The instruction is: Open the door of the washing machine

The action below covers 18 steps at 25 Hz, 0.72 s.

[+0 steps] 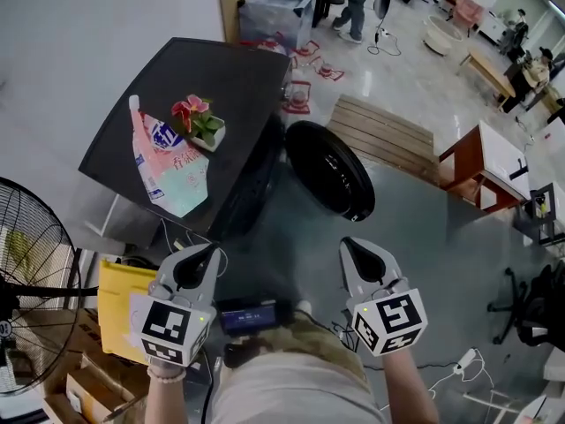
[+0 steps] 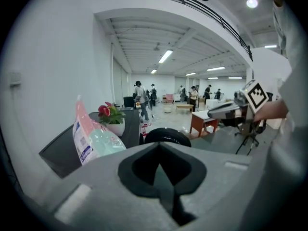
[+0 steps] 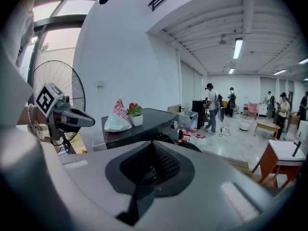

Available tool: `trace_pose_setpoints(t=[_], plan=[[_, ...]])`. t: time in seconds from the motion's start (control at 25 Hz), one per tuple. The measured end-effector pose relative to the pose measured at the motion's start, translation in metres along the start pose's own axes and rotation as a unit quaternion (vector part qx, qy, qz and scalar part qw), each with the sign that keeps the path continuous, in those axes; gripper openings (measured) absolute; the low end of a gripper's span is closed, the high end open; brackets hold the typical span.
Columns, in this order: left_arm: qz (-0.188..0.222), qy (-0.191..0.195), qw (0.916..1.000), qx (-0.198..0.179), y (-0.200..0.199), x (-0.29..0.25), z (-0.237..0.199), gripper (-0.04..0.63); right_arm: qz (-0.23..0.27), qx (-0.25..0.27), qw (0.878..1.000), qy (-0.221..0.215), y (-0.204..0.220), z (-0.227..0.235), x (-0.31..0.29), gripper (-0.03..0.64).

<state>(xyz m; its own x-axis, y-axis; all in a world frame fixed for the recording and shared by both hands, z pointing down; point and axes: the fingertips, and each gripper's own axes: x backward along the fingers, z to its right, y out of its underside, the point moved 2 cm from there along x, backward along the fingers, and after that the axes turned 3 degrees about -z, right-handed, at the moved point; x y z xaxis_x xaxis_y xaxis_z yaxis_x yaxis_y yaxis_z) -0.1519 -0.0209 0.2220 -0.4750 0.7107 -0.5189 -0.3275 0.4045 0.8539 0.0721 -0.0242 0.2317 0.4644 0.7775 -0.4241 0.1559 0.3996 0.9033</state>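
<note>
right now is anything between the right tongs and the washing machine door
Nothing visible does. The right tongs, shut and empty, hover short of the washing machine door, which already stands open.

Head view steeply down; both gripper views low, forward along their jaws; washing machine (image 1: 221,78) common to all

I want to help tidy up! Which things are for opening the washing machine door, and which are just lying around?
For the job: washing machine, its round door (already swung open), left hand-held gripper, right hand-held gripper, both shut and empty.

Just lying about: pink bag and potted flower on the machine's top, fan, yellow box.
</note>
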Motion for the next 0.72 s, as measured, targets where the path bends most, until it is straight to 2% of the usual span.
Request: trace_pose_setpoints(t=[0.72], plan=[[0.006, 0.005, 1.0, 0.004, -0.001, 0.002, 0.0, -0.008, 0.001, 0.008, 1.0, -0.005, -0.004, -0.006, -0.011, 0.005]])
